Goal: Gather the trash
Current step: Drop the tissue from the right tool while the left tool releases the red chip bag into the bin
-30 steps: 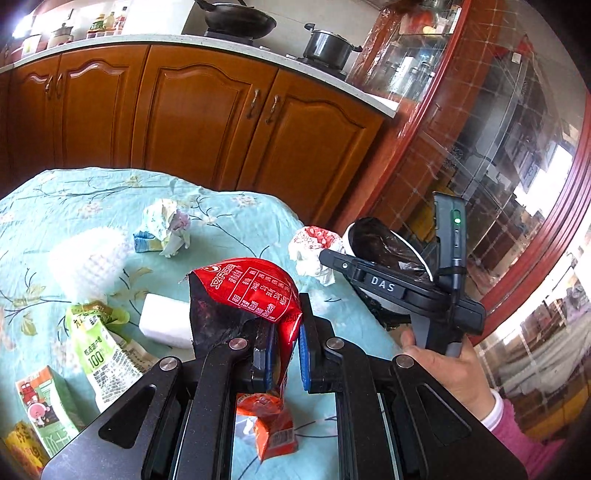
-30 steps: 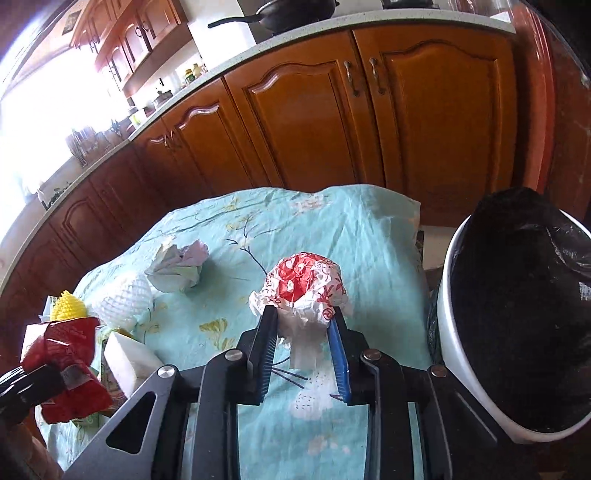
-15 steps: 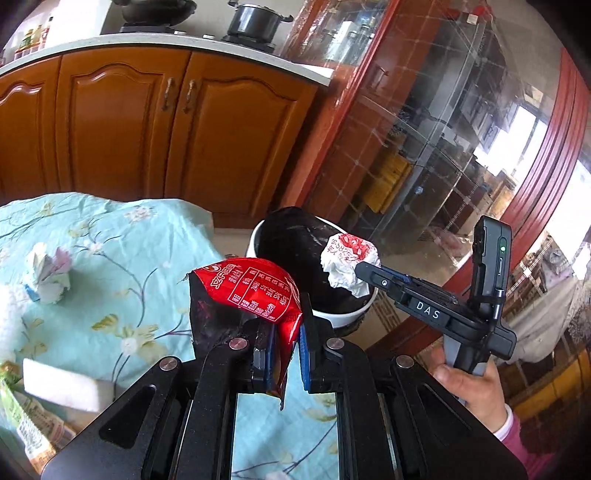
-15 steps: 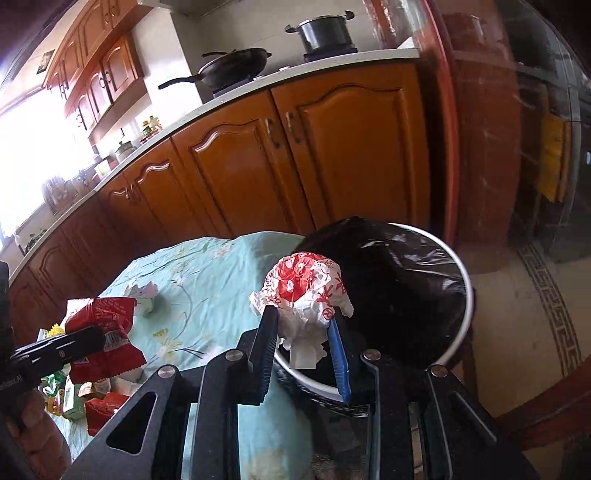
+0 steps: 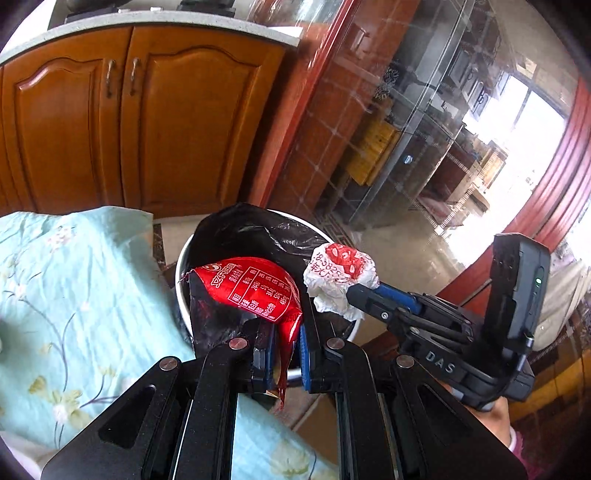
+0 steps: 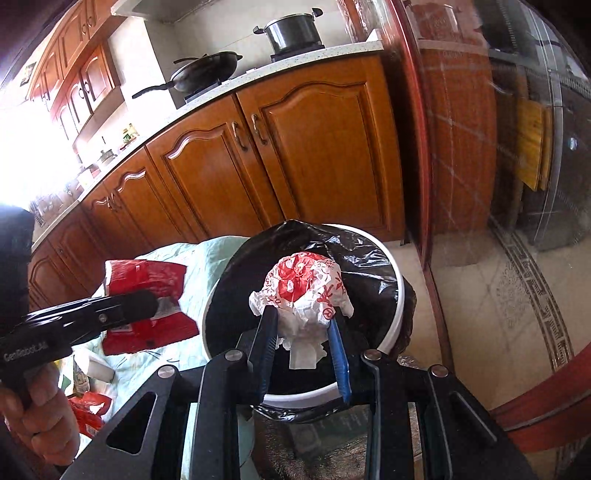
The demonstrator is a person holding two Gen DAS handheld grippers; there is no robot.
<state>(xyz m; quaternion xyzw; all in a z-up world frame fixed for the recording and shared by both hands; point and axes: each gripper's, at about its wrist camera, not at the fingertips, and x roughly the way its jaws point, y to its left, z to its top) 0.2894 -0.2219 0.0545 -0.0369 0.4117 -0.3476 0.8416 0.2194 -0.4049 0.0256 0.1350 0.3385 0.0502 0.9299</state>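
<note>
My left gripper (image 5: 283, 332) is shut on a red snack wrapper (image 5: 255, 290) with a dark inner side. It hangs at the near rim of the white trash bin (image 5: 180, 266) lined with a black bag. In the right wrist view the same wrapper (image 6: 146, 295) sits just left of the bin (image 6: 391, 325), over the table's edge. My right gripper (image 6: 301, 325) is shut on a crumpled red-and-white paper ball (image 6: 301, 291), held right above the bin's black opening. From the left wrist view that ball (image 5: 340, 277) shows over the bin's right side.
The table with a pale green flowered cloth (image 5: 66, 295) lies left of the bin. More wrappers (image 6: 88, 406) rest on it at lower left. Wooden kitchen cabinets (image 6: 295, 155) stand behind, with a pan (image 6: 207, 72) and pot (image 6: 291, 31) on the counter. A glass partition (image 6: 517, 147) is at right.
Both grippers swung from over the table to the bin, still holding their trash. The paper ball now hangs over the bin's opening and the red wrapper has reached its rim.
</note>
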